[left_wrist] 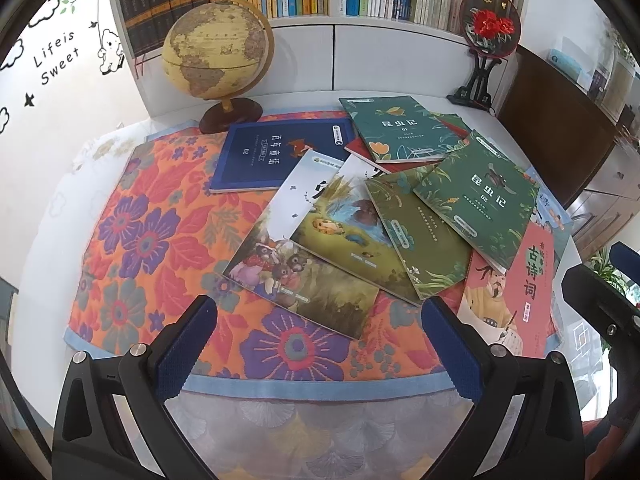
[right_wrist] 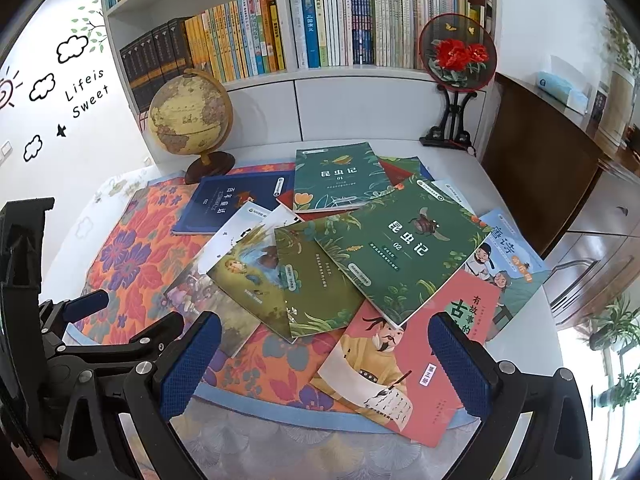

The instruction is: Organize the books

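Books lie in a loose overlapping heap on the flowered cloth [left_wrist: 152, 240], mid-to-right of the bench [right_wrist: 460, 160]. Topmost is the green beetle book "02" [right_wrist: 404, 248], tilted, resting on an olive-green book [right_wrist: 316, 288] and on the red poetry book [right_wrist: 404, 368] w/ a robed figure writing. Its right corner overlaps a light-blue book [right_wrist: 508, 256] near the bench edge. Behind it, green book "01" [right_wrist: 336, 178] lies over some red-covered ones. Navy book [left_wrist: 276, 156] sits far left of the heap, just in front of the globe [left_wrist: 216, 48]. Two picture books fan out below it: pond-scene one [left_wrist: 340, 220] over the rabbit one [left_wrist: 288, 272], which reaches nearest the left tongs [left_wrist: 320, 344].

Left tongs spread wide, nothing between fingers, hovering above the near cloth edge. Right tongs [right_wrist: 324, 364] also wide apart & empty, over the red poetry book's lower part; can't tell if touching.

Behind the bench: a white bookshelf [right_wrist: 288, 12] packed w/ upright books, and a round flower fan on a black stand [right_wrist: 456, 60] at the back right. Left wall has "Life is Sweet" decal [right_wrist: 88, 92]
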### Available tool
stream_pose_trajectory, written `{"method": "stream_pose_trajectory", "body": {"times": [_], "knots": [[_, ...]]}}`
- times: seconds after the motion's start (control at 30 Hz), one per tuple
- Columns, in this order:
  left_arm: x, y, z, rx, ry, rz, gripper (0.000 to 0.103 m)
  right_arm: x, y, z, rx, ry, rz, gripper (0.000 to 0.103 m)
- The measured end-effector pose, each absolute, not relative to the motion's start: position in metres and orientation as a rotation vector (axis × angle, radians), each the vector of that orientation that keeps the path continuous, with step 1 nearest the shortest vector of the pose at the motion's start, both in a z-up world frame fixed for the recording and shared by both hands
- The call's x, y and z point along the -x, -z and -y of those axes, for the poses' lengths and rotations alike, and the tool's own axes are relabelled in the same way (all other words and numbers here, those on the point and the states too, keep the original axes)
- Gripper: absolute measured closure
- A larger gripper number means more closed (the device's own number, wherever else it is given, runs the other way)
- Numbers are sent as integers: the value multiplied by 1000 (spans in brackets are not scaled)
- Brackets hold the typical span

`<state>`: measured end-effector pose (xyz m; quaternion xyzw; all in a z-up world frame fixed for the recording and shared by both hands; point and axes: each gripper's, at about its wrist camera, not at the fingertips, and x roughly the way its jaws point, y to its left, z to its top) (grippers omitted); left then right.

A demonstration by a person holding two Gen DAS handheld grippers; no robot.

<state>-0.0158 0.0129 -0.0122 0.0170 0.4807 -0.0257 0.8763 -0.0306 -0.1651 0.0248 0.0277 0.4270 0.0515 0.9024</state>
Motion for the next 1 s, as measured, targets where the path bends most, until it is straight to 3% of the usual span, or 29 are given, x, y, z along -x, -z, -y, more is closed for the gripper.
{"method": "stream_pose_trajectory", "body": {"times": [0.7, 1.0], "knots": [[13, 24, -8, -33, 87, -1031, 1, 32, -25, 168, -109, -145, -860, 0], [-9, 46, -3, -71, 172, -1074, 1, 26, 5, 188, -175, -132, -914, 0]]}}
